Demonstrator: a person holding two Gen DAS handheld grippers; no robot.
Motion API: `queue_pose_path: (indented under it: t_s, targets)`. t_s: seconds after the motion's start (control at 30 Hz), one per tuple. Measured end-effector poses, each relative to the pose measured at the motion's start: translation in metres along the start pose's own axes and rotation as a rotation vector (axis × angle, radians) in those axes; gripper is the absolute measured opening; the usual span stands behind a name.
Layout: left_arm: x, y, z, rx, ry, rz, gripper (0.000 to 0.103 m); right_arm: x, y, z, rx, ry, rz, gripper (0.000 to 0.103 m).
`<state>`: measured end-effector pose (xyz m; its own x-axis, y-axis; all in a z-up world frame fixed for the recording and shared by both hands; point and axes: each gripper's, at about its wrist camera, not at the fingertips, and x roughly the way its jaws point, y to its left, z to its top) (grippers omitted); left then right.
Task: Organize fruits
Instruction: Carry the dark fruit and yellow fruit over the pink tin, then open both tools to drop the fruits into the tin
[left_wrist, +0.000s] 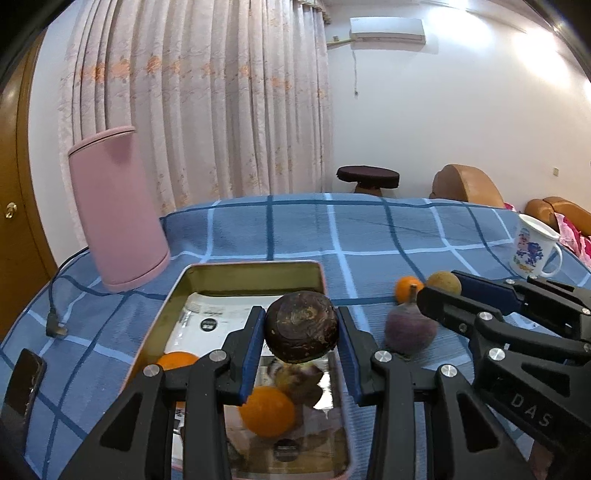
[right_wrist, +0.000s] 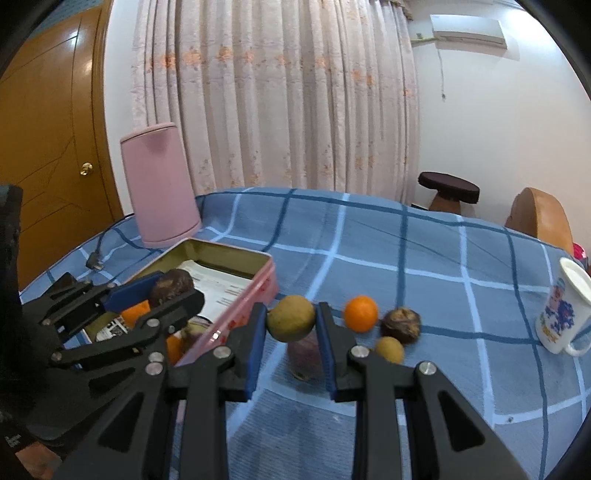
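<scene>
Above the tin (left_wrist: 258, 266), left claw (left_wrist: 301, 334) grips a dark fruit (left_wrist: 301, 325)

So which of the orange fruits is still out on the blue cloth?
The small orange beside the dark brown fruit. It sits alone on the tablecloth, while the other oranges already lie inside the pink tin.

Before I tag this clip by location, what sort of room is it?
Probably a home living room: floral curtains over the window, a wall air conditioner, and a sofa behind a table under a blue checked tablecloth.
</scene>
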<state>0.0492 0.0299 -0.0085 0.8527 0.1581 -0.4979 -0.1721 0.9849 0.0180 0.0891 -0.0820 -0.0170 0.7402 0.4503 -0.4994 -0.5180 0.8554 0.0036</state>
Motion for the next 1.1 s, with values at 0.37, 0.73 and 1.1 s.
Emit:
queue_pose_path:
  t_s: [0.37,0.73,1.1]
  targets:
    - [0.006,0.045,-0.003,-0.068,0.053,0.053,0.04,0.025,0.031,0.006,-0.012,0.044,0.093,0.03]
    - [0.009,0.082,-0.011,-0.128,0.099,0.082,0.04,0.05,0.062,-0.001,-0.048,0.109,0.159,0.03]
    - [0.006,0.089,-0.016,-0.163,0.143,0.03,0.051,0.047,0.064,-0.005,-0.033,0.115,0.243,0.051]
